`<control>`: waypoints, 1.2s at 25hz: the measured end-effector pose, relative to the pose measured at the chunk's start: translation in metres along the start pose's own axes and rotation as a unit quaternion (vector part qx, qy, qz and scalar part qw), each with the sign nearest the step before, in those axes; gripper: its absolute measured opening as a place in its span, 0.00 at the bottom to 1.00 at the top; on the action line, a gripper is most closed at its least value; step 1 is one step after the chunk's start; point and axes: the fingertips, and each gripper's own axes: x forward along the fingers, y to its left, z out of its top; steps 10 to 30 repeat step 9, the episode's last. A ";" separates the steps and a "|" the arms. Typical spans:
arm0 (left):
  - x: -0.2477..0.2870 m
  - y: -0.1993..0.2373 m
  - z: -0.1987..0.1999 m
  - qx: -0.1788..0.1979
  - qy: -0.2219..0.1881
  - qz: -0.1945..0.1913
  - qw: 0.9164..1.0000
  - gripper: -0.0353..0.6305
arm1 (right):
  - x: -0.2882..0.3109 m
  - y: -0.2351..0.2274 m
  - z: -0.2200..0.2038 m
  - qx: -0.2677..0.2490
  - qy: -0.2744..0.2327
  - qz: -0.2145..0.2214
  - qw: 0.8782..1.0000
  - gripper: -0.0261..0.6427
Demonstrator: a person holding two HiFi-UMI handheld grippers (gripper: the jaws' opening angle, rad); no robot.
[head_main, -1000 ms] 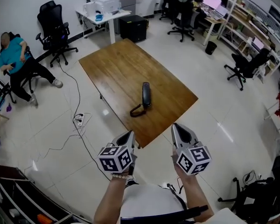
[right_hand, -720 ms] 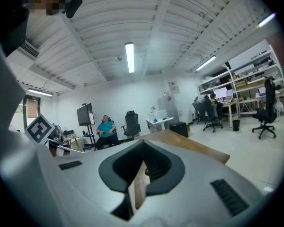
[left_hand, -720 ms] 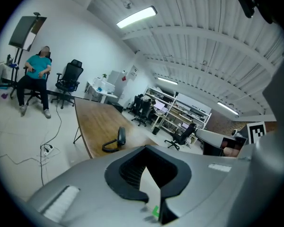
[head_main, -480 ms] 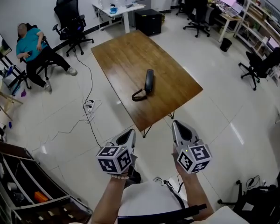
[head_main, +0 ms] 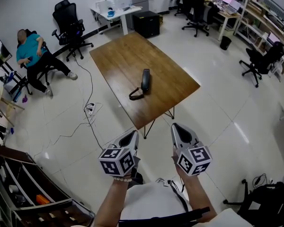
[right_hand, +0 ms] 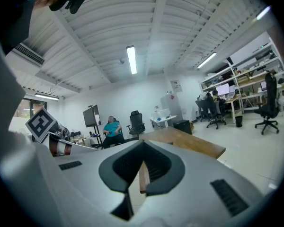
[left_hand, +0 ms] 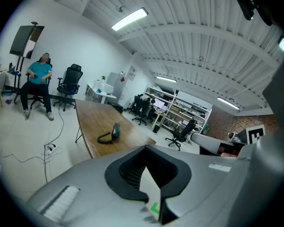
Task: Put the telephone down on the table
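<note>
Wooden table [head_main: 123, 56] among office chairs [head_main: 68, 25] bears the telephone [head_main: 145, 80]; left tool [head_main: 130, 137] and right tool [head_main: 179, 131] look clenched, empty.

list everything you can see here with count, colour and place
table: 1, brown wood, middle of the floor
telephone: 1, black, lying on the table, its cord looped beside it
person: 1, teal top, seated at far left
chairs: at least four, black, round the room's edges
desk: 1, white, beyond the table, white printer on it
cabinet: 1, black, right of the desk
power strip: 1, white, on the floor left of the table
bin: 1, black, far right by the workstations
left gripper: 1, grey, short of the table, shut, empty
right gripper: 1, grey, beside it, shut, empty
</note>
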 end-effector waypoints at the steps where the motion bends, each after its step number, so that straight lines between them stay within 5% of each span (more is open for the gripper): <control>1: -0.001 -0.001 0.001 0.001 -0.001 -0.001 1.000 0.05 | -0.001 0.000 0.001 0.000 -0.001 -0.001 1.000 0.06; 30: -0.004 -0.016 -0.006 0.013 0.002 -0.007 1.000 0.05 | -0.018 -0.008 0.002 -0.002 -0.009 -0.010 1.000 0.06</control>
